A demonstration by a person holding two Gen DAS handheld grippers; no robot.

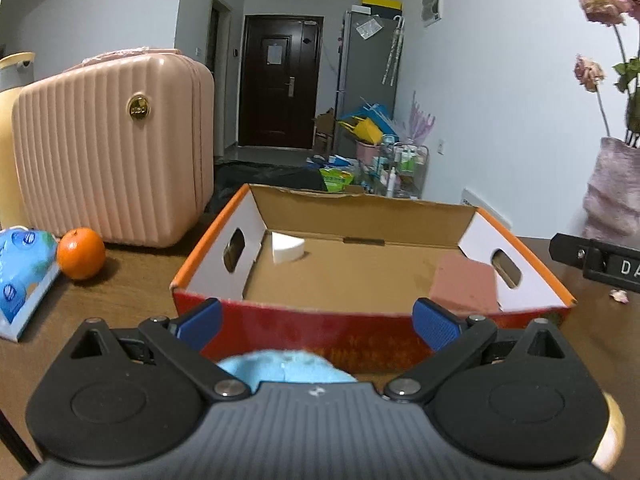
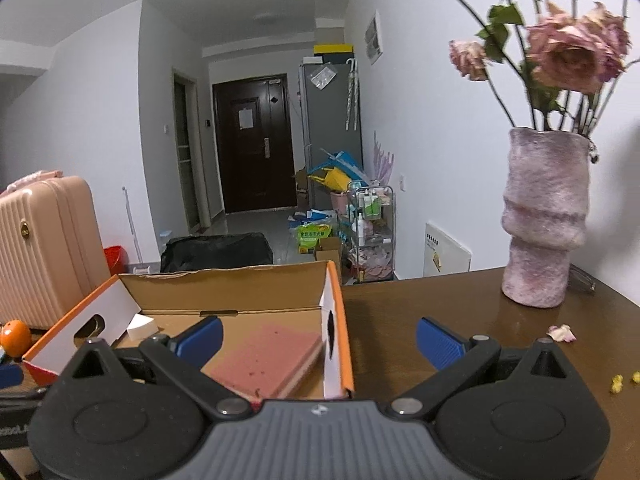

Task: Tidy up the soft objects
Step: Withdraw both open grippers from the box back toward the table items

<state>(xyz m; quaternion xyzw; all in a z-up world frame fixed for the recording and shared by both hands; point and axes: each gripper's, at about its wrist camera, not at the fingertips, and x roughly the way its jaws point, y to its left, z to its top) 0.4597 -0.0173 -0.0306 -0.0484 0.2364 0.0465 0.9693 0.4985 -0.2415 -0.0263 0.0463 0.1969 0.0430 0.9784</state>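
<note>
An open cardboard box (image 1: 520, 240) with an orange rim stands on the brown table. Inside it a white wedge sponge (image 1: 286, 247) lies at the back left and a flat pink sponge (image 1: 466, 284) at the right. My left gripper (image 1: 318, 322) hovers open just before the box's red front wall. A light blue soft thing (image 1: 286, 368) lies under it, between the finger arms, and no pad presses on it. My right gripper (image 2: 320, 340) is open too, astride the box's right wall (image 2: 336, 320), above the pink sponge (image 2: 268, 360). The white wedge (image 2: 141, 326) shows further left.
A pink suitcase (image 1: 112, 152), an orange (image 1: 81, 253) and a blue tissue pack (image 1: 24, 272) sit left of the box. A pink vase (image 2: 544, 216) of dried roses stands at the right, with a fallen petal (image 2: 562, 333) and yellow crumbs (image 2: 618, 382) nearby.
</note>
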